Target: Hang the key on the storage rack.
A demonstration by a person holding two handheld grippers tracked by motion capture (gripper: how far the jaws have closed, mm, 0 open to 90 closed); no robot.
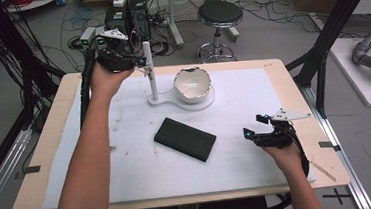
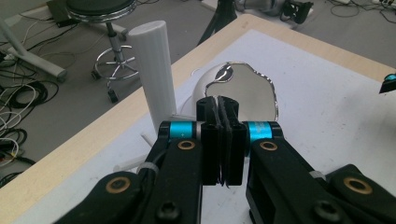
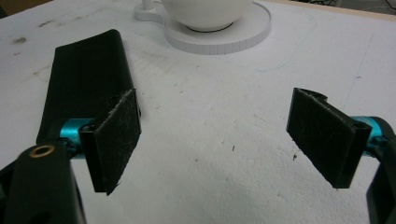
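Observation:
A white stand (image 1: 160, 101) with an upright post (image 1: 149, 69) and a round base carries a white bowl (image 1: 192, 84) with a jagged, broken rim. My left gripper (image 1: 142, 62) is held up at the back left, just beside the post's upper part. In the left gripper view its jaws (image 2: 223, 112) are pressed together with nothing seen between them, the post (image 2: 154, 74) to their left and the bowl (image 2: 247, 88) beyond. My right gripper (image 1: 254, 126) rests low at the front right, open (image 3: 215, 135), with bare mat between its pads. A flat black block (image 1: 185, 138) lies mid-table.
A white foam mat (image 1: 129, 179) covers the wooden table (image 1: 51, 140). In the right gripper view the black block (image 3: 79, 79) lies to the left and the bowl's round base (image 3: 243, 32) ahead. A stool (image 1: 219, 16), cables and equipment stand on the floor behind.

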